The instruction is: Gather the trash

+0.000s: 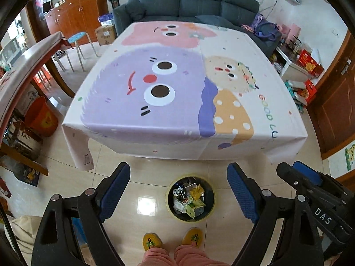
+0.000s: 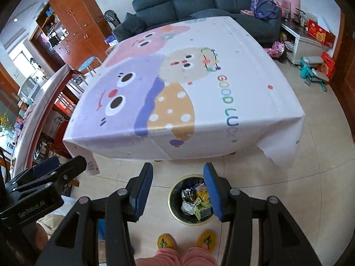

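A round black trash bin (image 1: 190,200) (image 2: 192,201) with a yellow rim stands on the floor in front of the table, holding several crumpled wrappers (image 1: 188,199) (image 2: 195,200). My left gripper (image 1: 178,192) hangs high above it, jaws wide open with nothing between the blue pads. My right gripper (image 2: 178,191) is beside it, jaws half open and empty, and its black body shows at the right edge of the left wrist view. The table (image 1: 177,84) (image 2: 177,88) wears a cartoon-print cloth.
A person's feet in yellow slippers (image 1: 173,240) (image 2: 186,241) stand just behind the bin. A dark sofa (image 1: 188,2) sits past the table. A red bucket (image 1: 41,116) and wooden furniture are at left; boxes and toys (image 2: 315,71) at right.
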Demonstrator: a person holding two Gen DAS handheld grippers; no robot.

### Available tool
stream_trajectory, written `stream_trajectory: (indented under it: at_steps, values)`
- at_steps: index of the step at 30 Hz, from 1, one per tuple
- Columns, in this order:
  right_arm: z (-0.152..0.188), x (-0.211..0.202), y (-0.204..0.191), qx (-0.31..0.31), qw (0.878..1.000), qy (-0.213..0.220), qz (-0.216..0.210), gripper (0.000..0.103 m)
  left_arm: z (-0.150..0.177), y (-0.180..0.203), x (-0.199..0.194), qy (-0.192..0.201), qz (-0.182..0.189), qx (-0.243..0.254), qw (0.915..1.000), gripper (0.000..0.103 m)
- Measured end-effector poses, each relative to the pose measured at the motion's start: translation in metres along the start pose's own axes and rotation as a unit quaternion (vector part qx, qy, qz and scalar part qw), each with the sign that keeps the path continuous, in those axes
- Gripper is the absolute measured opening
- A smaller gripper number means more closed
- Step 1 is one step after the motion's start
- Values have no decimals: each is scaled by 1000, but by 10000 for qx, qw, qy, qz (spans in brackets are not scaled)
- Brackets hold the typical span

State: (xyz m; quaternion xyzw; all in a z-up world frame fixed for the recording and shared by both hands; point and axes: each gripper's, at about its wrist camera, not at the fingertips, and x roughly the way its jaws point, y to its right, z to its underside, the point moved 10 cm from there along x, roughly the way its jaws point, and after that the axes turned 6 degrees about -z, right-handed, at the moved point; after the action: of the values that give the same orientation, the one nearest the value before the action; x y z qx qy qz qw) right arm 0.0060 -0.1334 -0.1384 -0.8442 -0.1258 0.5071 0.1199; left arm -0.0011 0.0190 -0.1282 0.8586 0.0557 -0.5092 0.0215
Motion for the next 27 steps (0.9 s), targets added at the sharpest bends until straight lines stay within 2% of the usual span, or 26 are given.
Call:
stream_trajectory:
  at_steps: [16, 27]
  values:
    - [-27, -42, -16, -143, 9992, 319, -180, 48, -19, 27, -37, 415, -114, 238, 9988, 88]
    - [-38, -48, -16, -242, 9987, 446, -89, 48, -25, 26, -41, 443, -74, 72, 9990, 88]
